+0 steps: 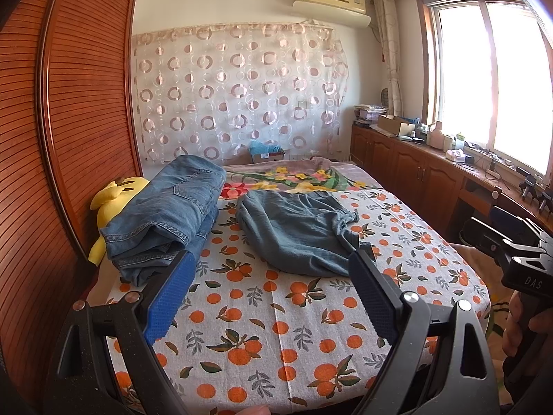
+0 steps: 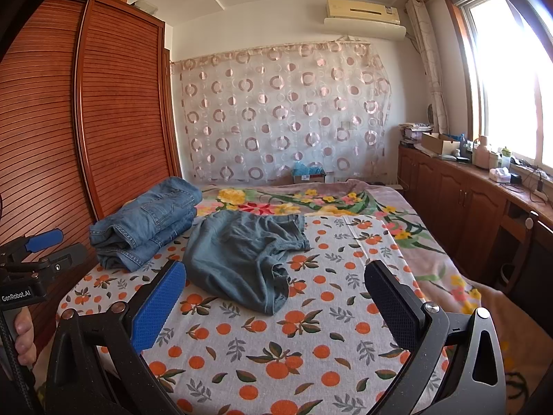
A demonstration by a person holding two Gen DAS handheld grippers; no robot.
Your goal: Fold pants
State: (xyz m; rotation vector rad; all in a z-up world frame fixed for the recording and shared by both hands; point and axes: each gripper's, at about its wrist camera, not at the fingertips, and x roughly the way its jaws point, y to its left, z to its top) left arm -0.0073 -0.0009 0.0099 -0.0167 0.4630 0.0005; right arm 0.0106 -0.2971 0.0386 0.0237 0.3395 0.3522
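A crumpled pair of grey-blue pants (image 1: 293,231) (image 2: 242,256) lies loosely in the middle of the bed, on an orange-print sheet (image 1: 262,325) (image 2: 276,346). To its left rests a stack of folded blue jeans (image 1: 166,214) (image 2: 145,228). My left gripper (image 1: 273,269) hovers above the sheet in front of the pants, open, nothing between its blue pads. My right gripper (image 2: 276,280) is likewise open and empty, held short of the pants' near end. Each gripper shows at the edge of the other view: the right gripper (image 1: 515,252) and the left gripper (image 2: 34,259).
A yellow plush toy (image 1: 114,200) sits behind the jeans against a tall wooden wardrobe (image 1: 69,138) on the left. Wooden cabinets (image 2: 466,197) with clutter run under the window on the right. A floral blanket (image 2: 311,200) covers the far bed. A hand (image 2: 22,335) holds each handle.
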